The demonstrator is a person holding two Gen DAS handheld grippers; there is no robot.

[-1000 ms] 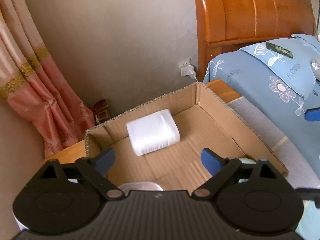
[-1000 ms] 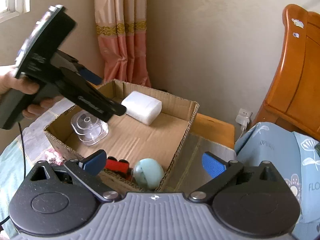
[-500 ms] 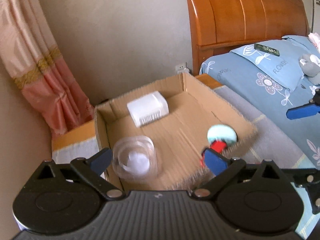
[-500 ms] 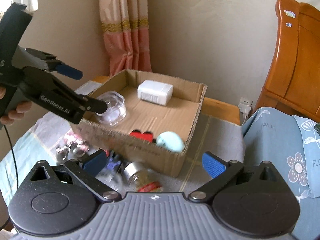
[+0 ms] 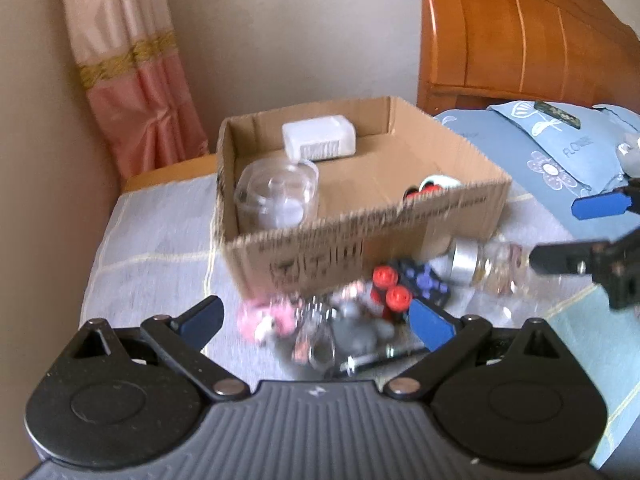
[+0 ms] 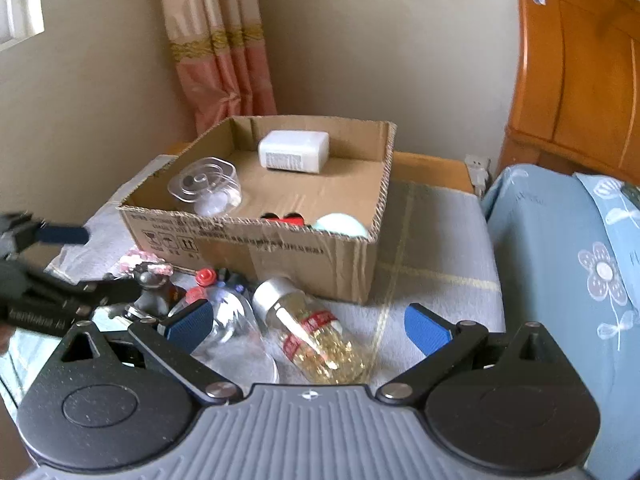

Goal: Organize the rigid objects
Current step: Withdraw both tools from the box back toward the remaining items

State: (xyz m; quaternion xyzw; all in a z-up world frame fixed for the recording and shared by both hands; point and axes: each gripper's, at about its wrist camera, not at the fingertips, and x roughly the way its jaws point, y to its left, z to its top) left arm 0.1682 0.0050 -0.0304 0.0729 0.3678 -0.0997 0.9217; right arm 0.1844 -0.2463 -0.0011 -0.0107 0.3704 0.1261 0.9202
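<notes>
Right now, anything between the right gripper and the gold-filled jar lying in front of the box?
Nothing visible. The right gripper is open with the jar lying directly ahead between its fingers; a clear bottle lies beside its left finger.

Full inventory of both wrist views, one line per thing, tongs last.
cardboard box: 1, brown, open, on the cloth-covered table
white block: 1, white, inside the box by its far wall
clear lidded container: 1, transparent, inside the box, near left corner
pale green ball: 1, inside the box, near right corner
red toy: 1, red, mostly hidden behind the box's near wall
glass jar: 1, silver cap, gold contents, lying in front of the box
clear bottle: 1, red cap, lying left of the jar
small clutter: count unclear, pink, grey, blurred
curtain: 1, pink
headboard: 1, orange wood
bedding: blue, floral
left tongs: open, empty
right tongs: open, empty
</notes>
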